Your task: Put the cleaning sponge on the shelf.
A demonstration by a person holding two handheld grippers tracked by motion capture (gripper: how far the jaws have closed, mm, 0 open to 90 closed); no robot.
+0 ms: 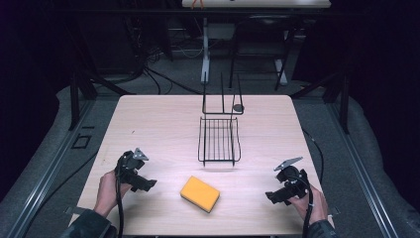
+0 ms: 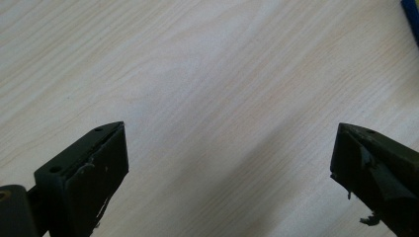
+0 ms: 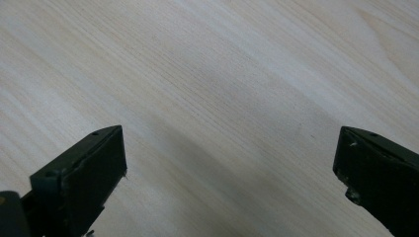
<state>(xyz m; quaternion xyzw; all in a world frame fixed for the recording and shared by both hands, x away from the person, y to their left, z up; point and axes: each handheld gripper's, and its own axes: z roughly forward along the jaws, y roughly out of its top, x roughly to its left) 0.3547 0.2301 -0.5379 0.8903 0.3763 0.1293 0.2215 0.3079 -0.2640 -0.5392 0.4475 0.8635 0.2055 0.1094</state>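
A: Where's the sponge?

B: The yellow sponge (image 1: 200,194) lies flat on the wooden table (image 1: 158,124), near the front edge and about midway between the two grippers. Its orange-yellow face is up, with a dark layer showing along its near side.

A: Is either gripper touching it?

B: No. The left gripper (image 1: 144,184) is held low at the near left, apart from the sponge, with its jaws pointing right towards it. The right gripper (image 1: 275,195) is at the near right, a bit farther off, pointing left.

A: How do the jaws stand?

B: Both pairs are spread wide with nothing between them. In the left gripper view (image 2: 227,163) there is bare wood grain between the two black jaws, and a sliver of something blue (image 2: 411,15) at the top right corner. The right gripper view (image 3: 230,163) has the same plain tabletop between jaws held far apart.

A: Anything else on the table?

B: A black wire rack (image 1: 219,140) sits behind the sponge, towards the middle. Its upright wire frame (image 1: 223,99) rises at the far end, beside a small dark round piece (image 1: 238,107).
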